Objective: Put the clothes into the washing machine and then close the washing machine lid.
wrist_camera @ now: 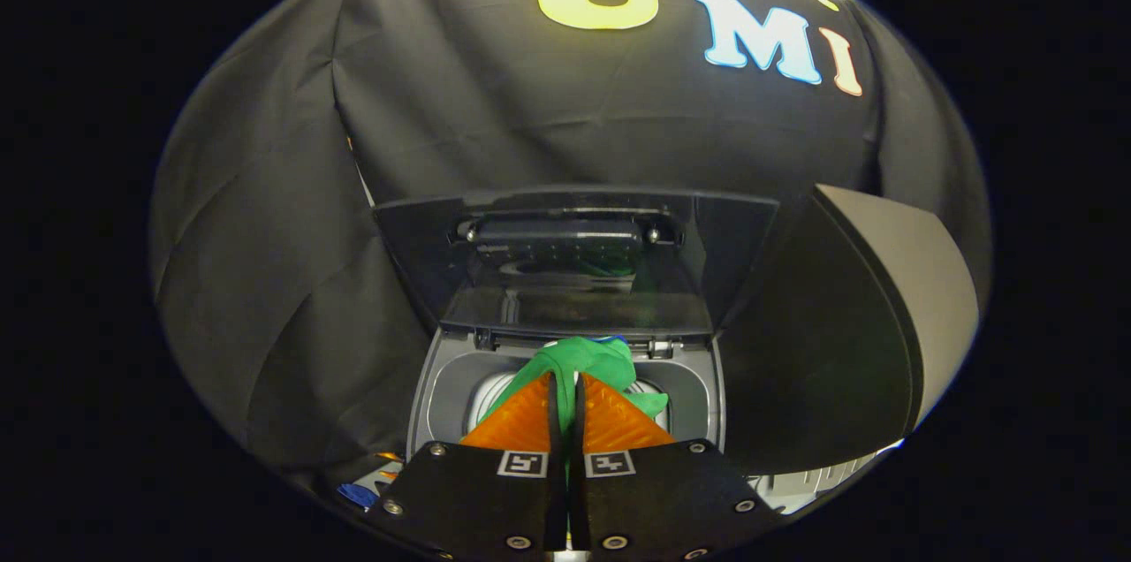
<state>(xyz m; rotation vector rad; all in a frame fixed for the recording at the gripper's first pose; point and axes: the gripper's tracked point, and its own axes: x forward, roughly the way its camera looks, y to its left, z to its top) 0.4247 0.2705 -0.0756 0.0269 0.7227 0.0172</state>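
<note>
**Operator:** Currently, what is the status of the hand-held two-finger gripper [565, 390]?

**Technician:** Its fingers are pressed almost together, pinching a fold of the bright green soft cloth garment [590, 360]. The garment bunches just ahead of the fingertips, directly above the round drum opening [488, 394] of the grey plastic top-loading washing machine [435, 385].

**Operator:** How should the step in hand be performed?

**Technician:** By judgement, the garment is being lowered into the drum. The gripper should descend until the cloth sits inside the opening, then part its fingers fully so no fold drapes over the rim.

**Operator:** What else is present, and what obstructs?

**Technician:** The dark translucent hinged lid [574, 257] stands raised behind the opening, beyond the garment. A large dark curved panel with a pale edge [870, 315] stands to the right of the machine. Any cloth left across the rim would likely prevent the lid from closing.
</note>
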